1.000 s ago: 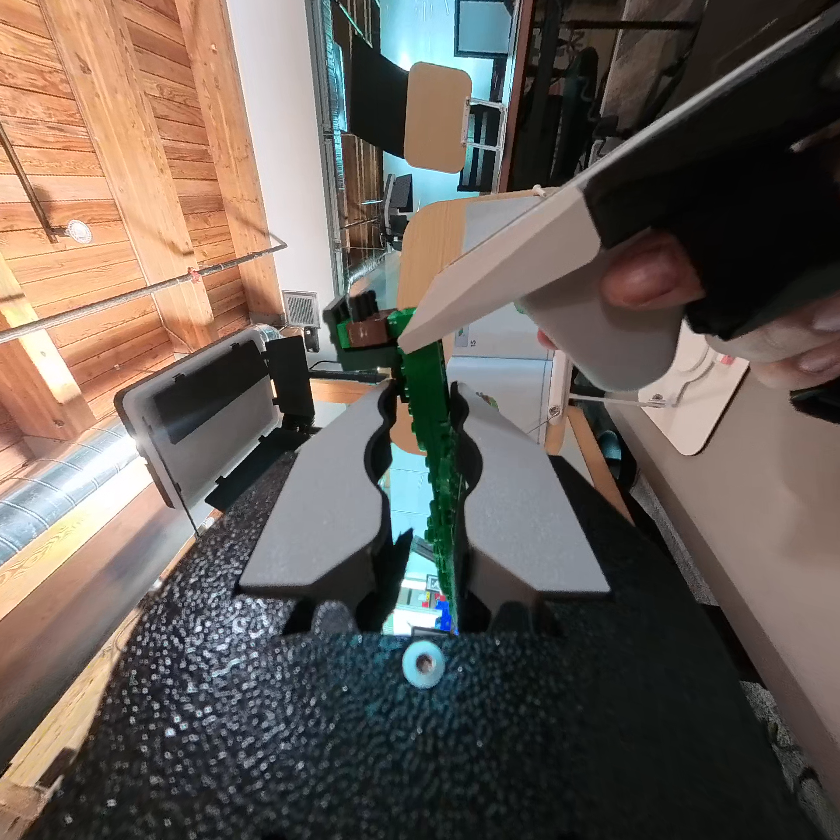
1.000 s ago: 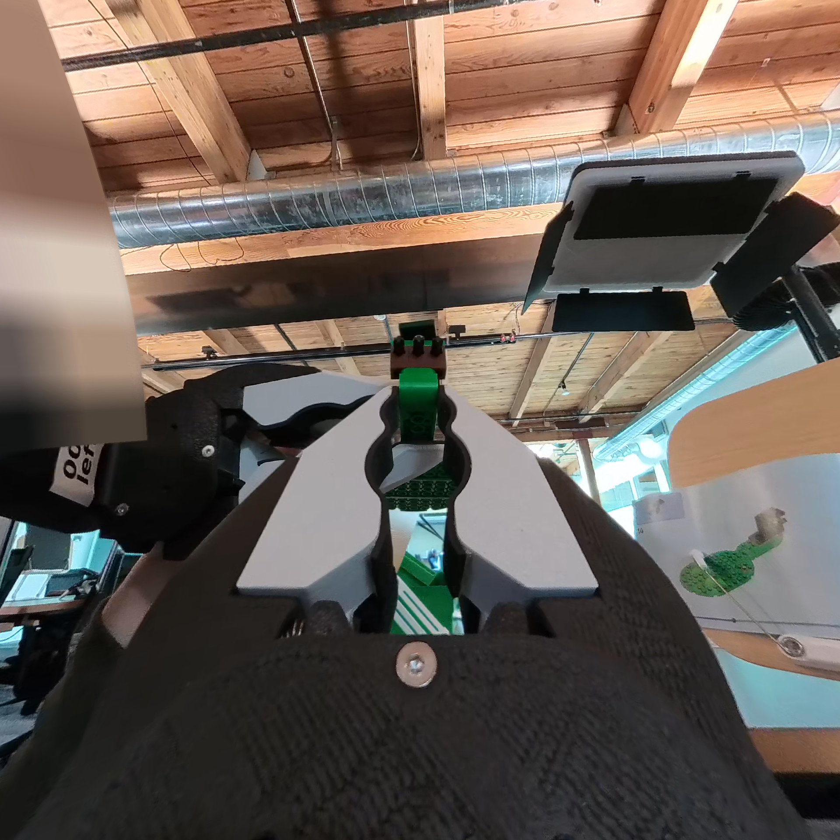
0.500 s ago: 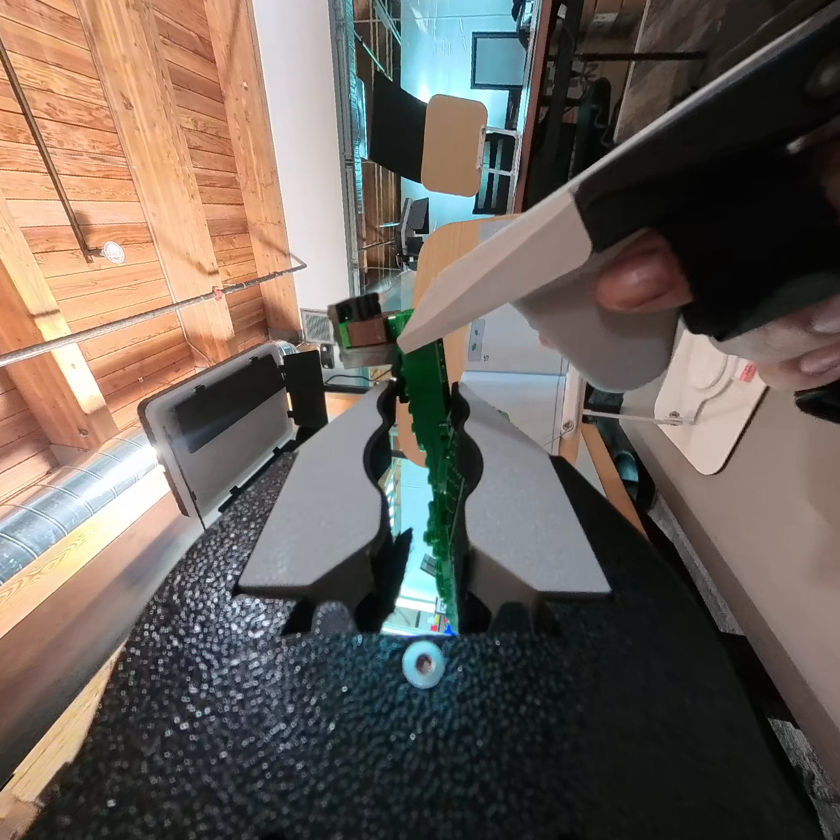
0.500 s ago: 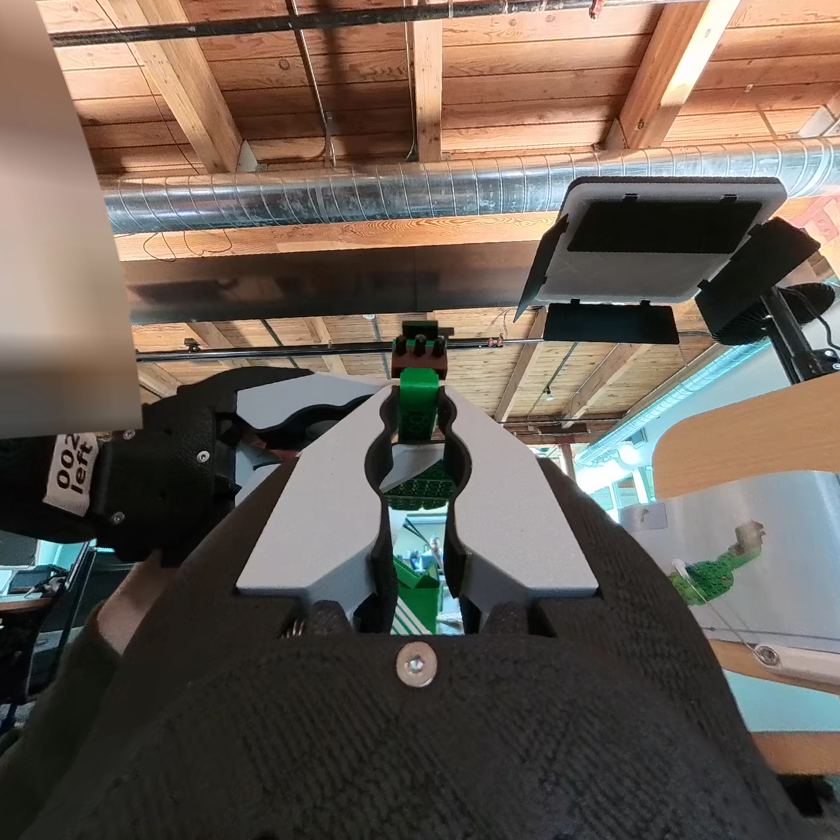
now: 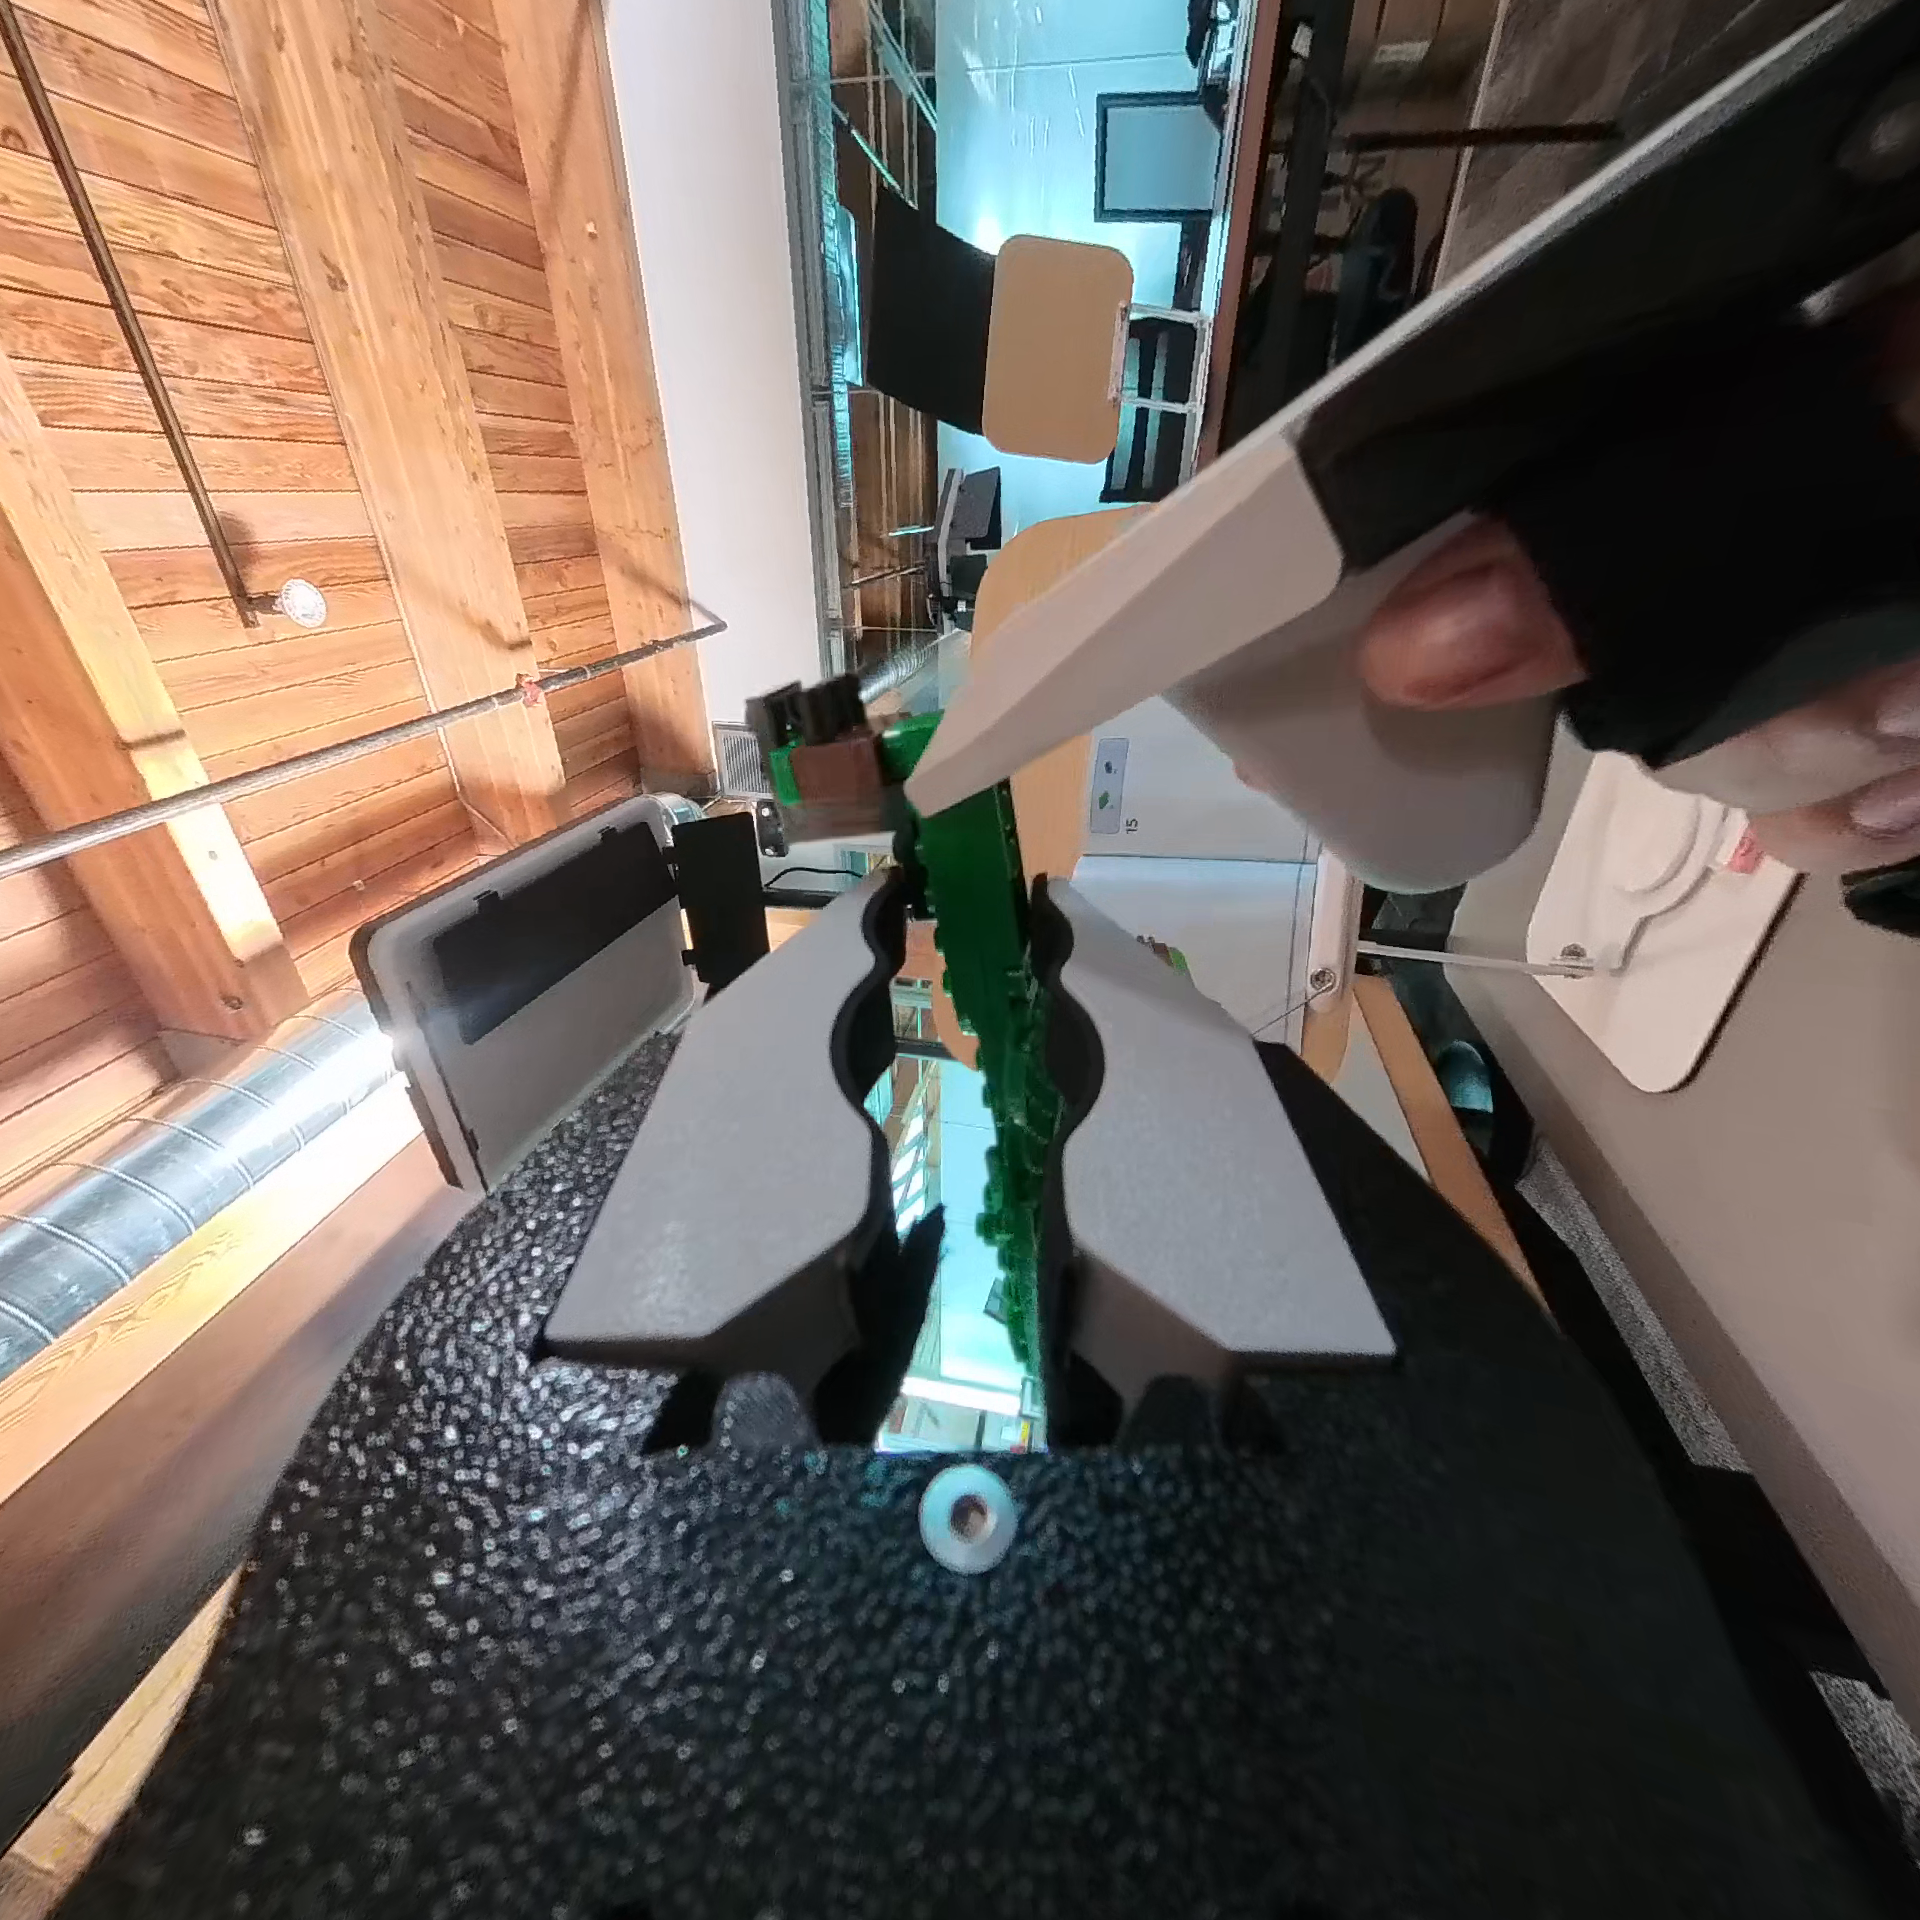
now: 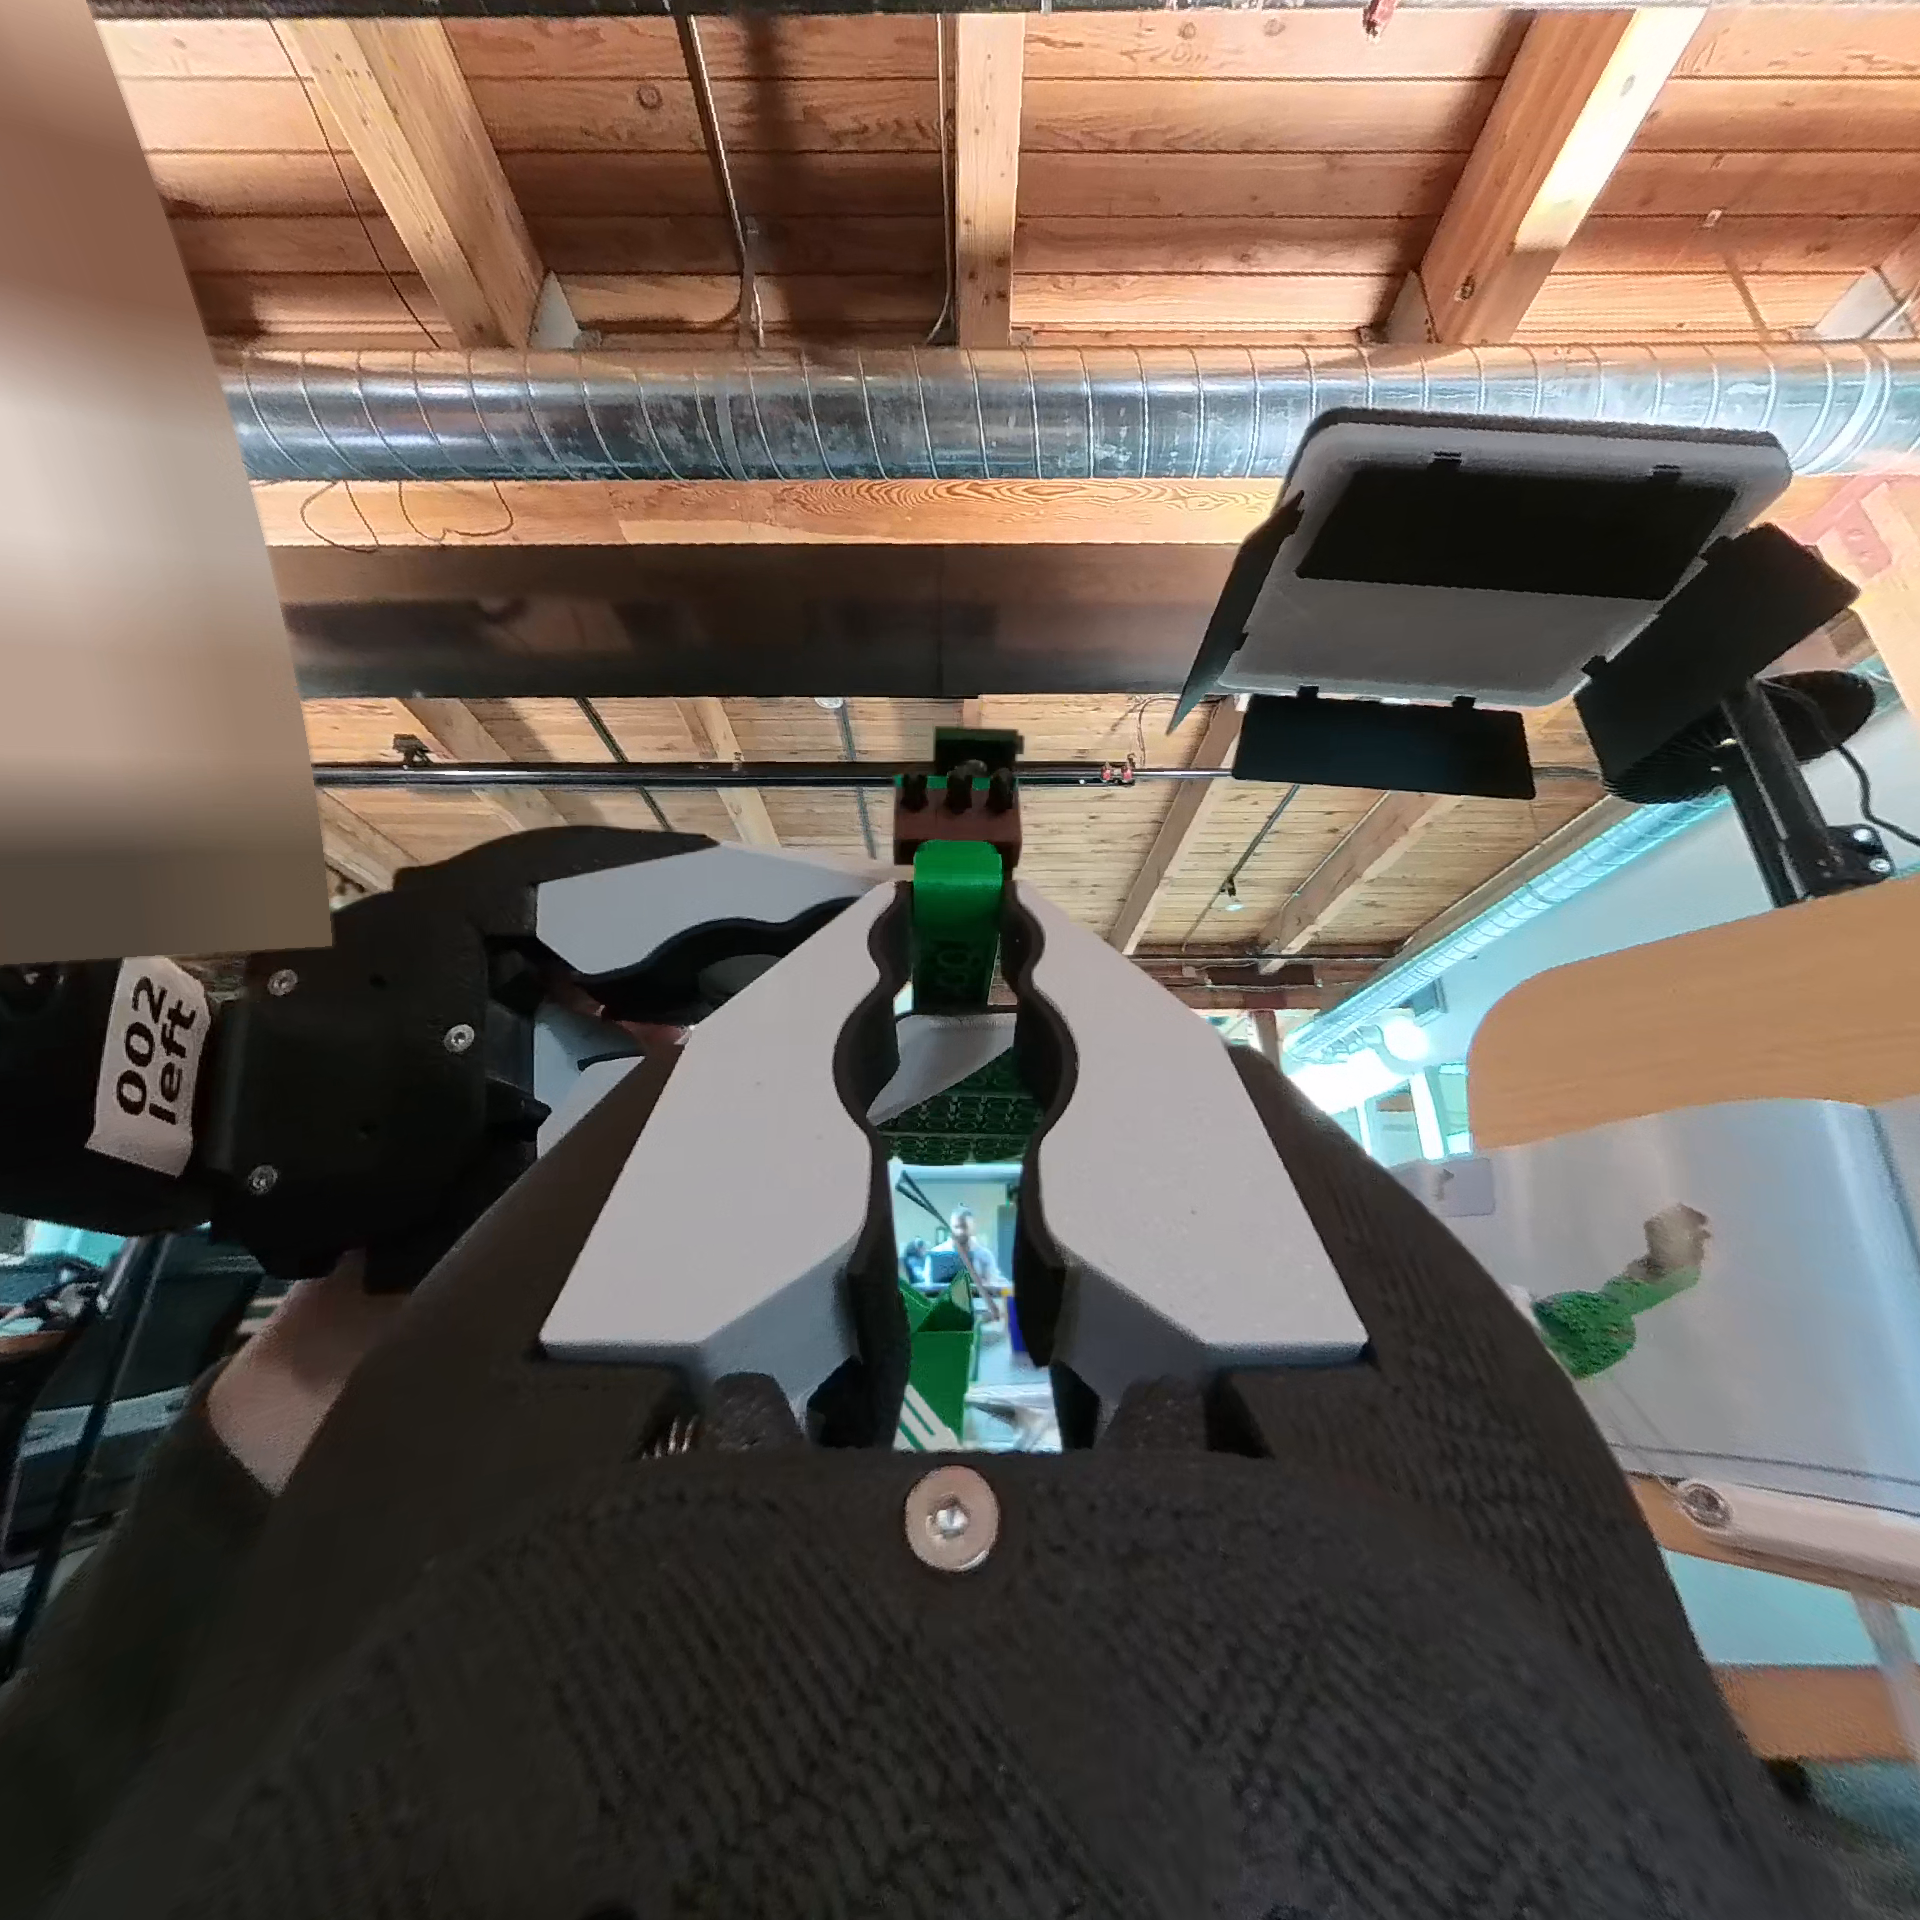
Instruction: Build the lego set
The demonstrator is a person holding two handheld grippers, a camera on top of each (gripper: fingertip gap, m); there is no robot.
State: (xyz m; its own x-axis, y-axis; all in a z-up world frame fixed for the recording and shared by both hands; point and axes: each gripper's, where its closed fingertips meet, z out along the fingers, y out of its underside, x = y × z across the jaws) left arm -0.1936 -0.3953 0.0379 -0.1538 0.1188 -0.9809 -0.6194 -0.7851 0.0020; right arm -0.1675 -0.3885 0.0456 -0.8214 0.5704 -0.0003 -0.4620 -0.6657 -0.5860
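Two grippers share one lego build held in the air at frame centre. Left gripper (image 5: 961, 966) fingers grasp the green plate (image 5: 992, 997) edge-on, long axis running away from the camera. Right gripper (image 6: 956, 935) fingers clench a bright green piece (image 6: 951, 925) under the brown brick (image 6: 956, 826). Light panel (image 6: 1496, 582) upper right, well apart
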